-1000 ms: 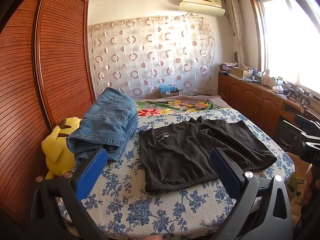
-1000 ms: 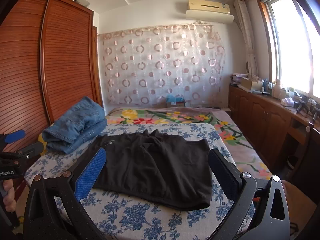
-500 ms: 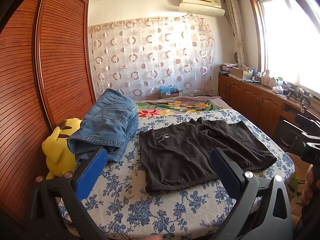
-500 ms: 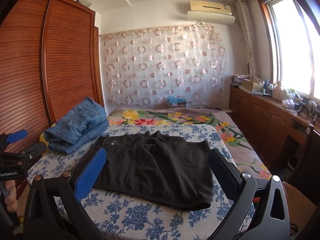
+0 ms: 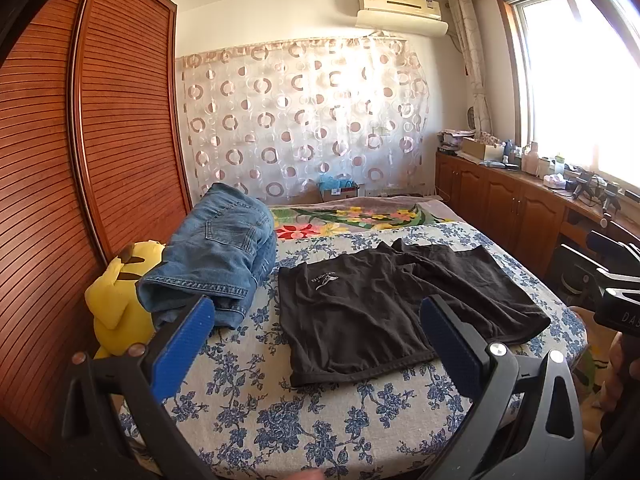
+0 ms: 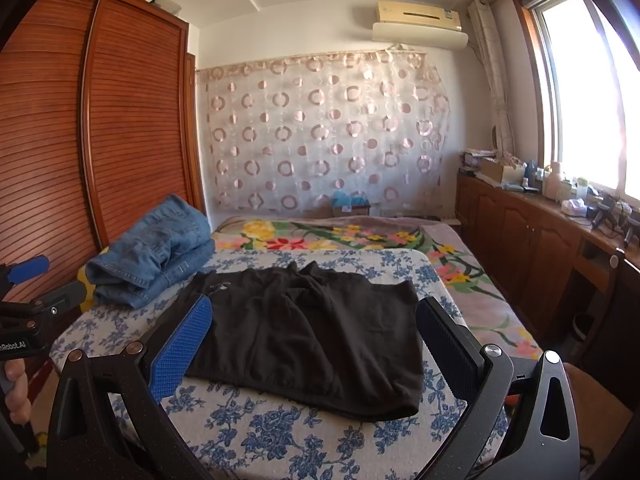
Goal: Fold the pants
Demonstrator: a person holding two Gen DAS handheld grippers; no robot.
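Note:
Black pants [image 5: 384,312] lie flat on the blue-flowered bed cover [image 5: 280,412], a small white logo near the waistband at their left. In the right wrist view the same black pants [image 6: 312,332] spread across the bed's near end. My left gripper [image 5: 316,320] hovers open above the bed's near edge, nothing between its blue pads. My right gripper [image 6: 314,328] is open too, held short of the pants and above them. Each gripper shows at the edge of the other's view, held by a hand.
Folded blue jeans [image 5: 216,256] rest on a yellow plush toy [image 5: 120,300] at the bed's left, against a wooden slatted wardrobe [image 5: 80,160]. A floral blanket [image 6: 340,236] covers the far half. Wooden cabinets [image 6: 532,248] with clutter run along the right wall under the window.
Both grippers have barely shifted; the views drift slightly. The pants lie as before.

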